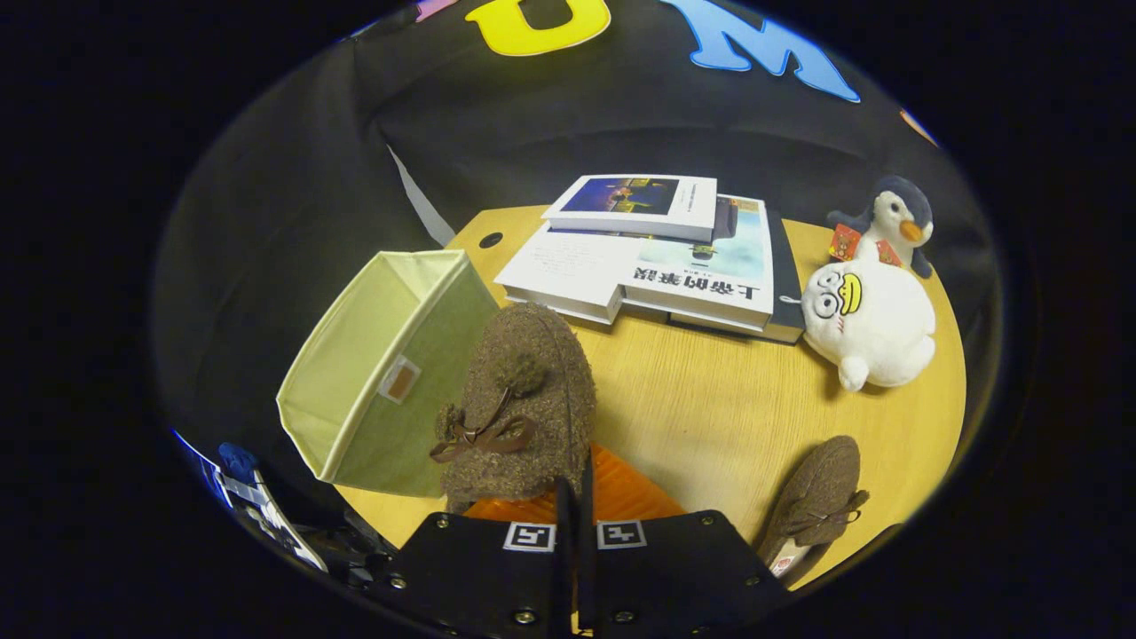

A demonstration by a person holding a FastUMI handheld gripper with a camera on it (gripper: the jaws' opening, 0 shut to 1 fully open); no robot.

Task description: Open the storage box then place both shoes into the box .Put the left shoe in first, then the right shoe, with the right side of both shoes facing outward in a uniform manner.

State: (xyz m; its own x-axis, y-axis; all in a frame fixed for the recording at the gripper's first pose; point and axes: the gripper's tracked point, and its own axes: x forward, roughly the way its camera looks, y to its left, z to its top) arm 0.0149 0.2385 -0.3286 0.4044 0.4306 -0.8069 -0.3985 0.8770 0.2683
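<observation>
Brown fuzzy shoe [524,399] with a bow hangs pinched in the closed gripper [575,497], at 12 o'clock, beside the green box [373,373] overhanging the tabletop [710,408] edge; second shoe [821,497] at 3 o'clock.

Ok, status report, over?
Hand-held gripper shut on brown shoe, beside open green box. Second shoe on table. Nothing blocking.

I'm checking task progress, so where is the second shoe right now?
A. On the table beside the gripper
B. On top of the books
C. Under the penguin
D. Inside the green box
A: the second shoe lies on the table, while the gripper holds the other shoe lifted by the box.
</observation>
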